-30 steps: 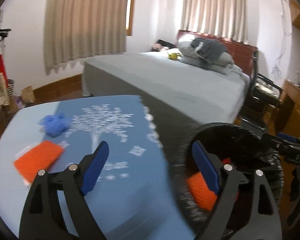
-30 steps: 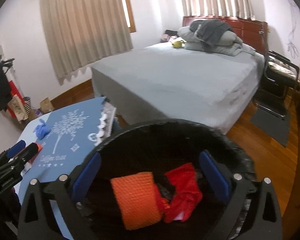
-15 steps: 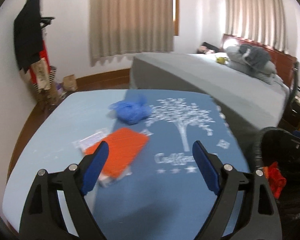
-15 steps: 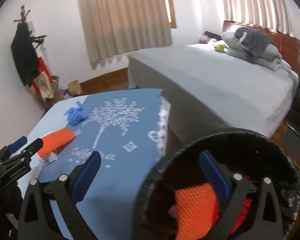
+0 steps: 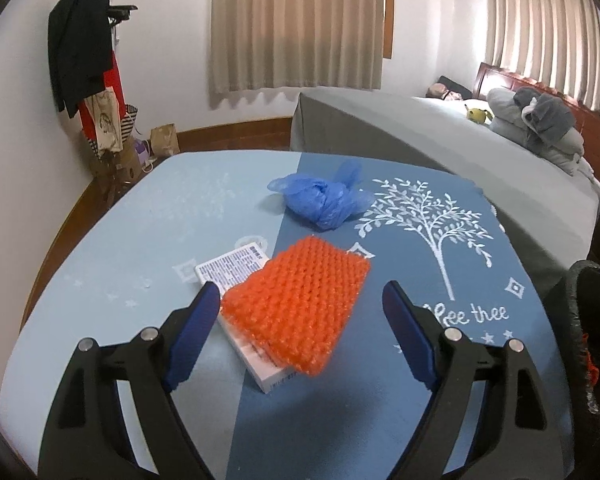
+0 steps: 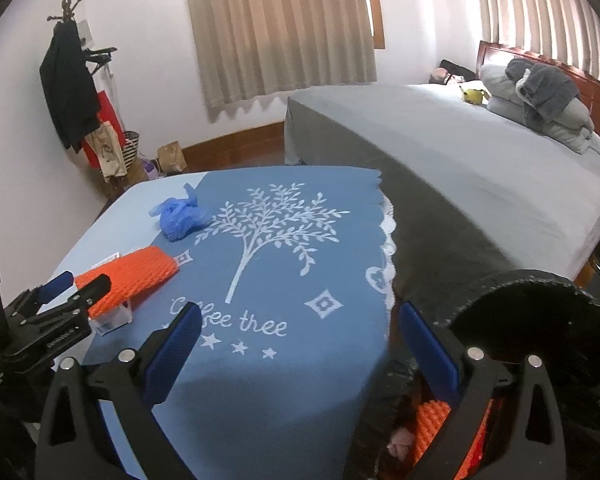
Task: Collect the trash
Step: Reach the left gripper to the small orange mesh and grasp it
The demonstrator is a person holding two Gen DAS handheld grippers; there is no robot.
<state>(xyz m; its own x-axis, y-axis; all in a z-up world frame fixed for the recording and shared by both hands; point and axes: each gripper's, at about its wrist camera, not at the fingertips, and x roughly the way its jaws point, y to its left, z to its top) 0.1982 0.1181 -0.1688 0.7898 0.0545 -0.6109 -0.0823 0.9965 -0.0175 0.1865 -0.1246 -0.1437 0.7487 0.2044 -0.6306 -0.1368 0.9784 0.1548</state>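
An orange foam net (image 5: 300, 304) lies on a white printed box (image 5: 236, 268) on the blue table. My left gripper (image 5: 300, 292) hovers low over it with its jaws closing; the net lies between the blue pads, which do not press on it. A crumpled blue plastic bag (image 5: 324, 196) lies just beyond the net. My right gripper (image 6: 300, 312) stands open and holds nothing over the table's near right edge, beside the black-lined trash bin (image 6: 540, 292). Inside the bin I see another orange net (image 6: 432, 420) and something red.
The table (image 5: 140, 240) wears a blue cloth with a white tree print. A grey bed (image 6: 460, 152) with pillows stands behind on the right. A coat rack (image 6: 68, 80) and bags fill the left corner of the room.
Both grippers swung left from above the bin to over the table. The orange net and box now sit between my left jaws. The bin has slid to the right edge of both views.
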